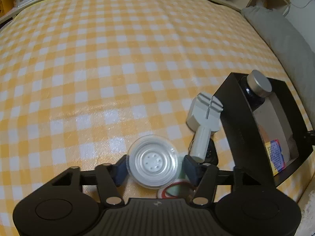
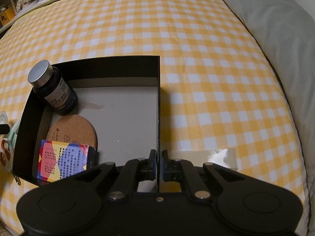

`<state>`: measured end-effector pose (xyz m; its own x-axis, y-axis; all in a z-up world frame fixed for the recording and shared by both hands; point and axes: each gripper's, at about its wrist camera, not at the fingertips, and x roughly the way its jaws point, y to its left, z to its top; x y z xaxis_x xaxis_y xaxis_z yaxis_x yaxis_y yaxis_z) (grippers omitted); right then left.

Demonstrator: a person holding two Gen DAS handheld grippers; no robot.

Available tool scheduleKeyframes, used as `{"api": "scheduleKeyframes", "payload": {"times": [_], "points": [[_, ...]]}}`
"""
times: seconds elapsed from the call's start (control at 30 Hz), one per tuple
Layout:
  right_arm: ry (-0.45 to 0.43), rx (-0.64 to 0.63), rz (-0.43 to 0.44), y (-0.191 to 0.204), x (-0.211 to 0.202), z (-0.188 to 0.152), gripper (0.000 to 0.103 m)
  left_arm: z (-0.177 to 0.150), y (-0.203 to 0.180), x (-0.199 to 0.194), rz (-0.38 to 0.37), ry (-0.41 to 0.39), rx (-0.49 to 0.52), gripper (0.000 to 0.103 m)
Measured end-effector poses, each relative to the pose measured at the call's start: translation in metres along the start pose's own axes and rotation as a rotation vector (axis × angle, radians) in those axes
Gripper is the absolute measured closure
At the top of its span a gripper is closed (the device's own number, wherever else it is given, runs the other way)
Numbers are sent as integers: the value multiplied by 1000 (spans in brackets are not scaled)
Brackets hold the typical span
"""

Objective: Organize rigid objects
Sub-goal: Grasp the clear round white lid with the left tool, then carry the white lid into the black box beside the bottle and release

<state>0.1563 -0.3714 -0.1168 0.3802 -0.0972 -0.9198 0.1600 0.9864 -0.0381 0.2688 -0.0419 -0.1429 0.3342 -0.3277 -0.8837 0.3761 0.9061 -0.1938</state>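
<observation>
Left gripper (image 1: 155, 167) spread wide around clear lid (image 1: 153, 161), grip uncertain. Right gripper (image 2: 159, 164) clamped on black box (image 2: 158, 106) right wall; bottle (image 2: 54, 91) in far-left corner. Checked cloth (image 2: 196, 39) beyond lies open.

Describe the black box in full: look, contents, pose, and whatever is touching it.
The black box is a shallow open-topped tray with dark walls and a pale grey floor, seemingly cardboard, sitting flat on the checked cloth. Inside stand a dark bottle, a cork coaster and a colourful card pack. The right gripper is pinching its right wall.
</observation>
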Motion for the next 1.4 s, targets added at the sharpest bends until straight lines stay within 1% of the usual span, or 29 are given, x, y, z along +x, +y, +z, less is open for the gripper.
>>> {"api": "scheduleKeyframes", "payload": {"times": [0.13,0.23,0.33,0.43,0.53,0.63,0.73,0.87,1.13,1.27,1.4], "points": [[4,-2,0,-1,3,-1,99,0,5,1,3,6,-13,49],[4,-2,0,-1,4,-1,99,2,6,-4,11,-19,-27,50],[5,-5,-3,-1,4,-1,99,8,4,-16,-10,-53,-43,50],[4,-3,-2,-1,5,-1,99,16,-8,-33,-47,-100,-29,50],[4,-4,-2,-1,5,-1,99,21,-28,-50,-114,-147,-6,50],[4,-5,-3,0,5,-1,99,23,-53,-57,-177,-153,24,50],[2,-3,0,0,5,-1,99,23,-81,-53,-219,-139,65,50],[2,-3,1,-1,6,0,99,23,-110,-43,-231,-134,104,50],[2,-7,-2,1,6,-1,99,28,-133,-18,-257,-105,97,50],[2,-7,-2,0,7,-1,98,31,-148,-13,-279,-133,93,50],[1,-7,-2,1,7,-1,98,33,-155,-2,-305,-162,46,50]]}}
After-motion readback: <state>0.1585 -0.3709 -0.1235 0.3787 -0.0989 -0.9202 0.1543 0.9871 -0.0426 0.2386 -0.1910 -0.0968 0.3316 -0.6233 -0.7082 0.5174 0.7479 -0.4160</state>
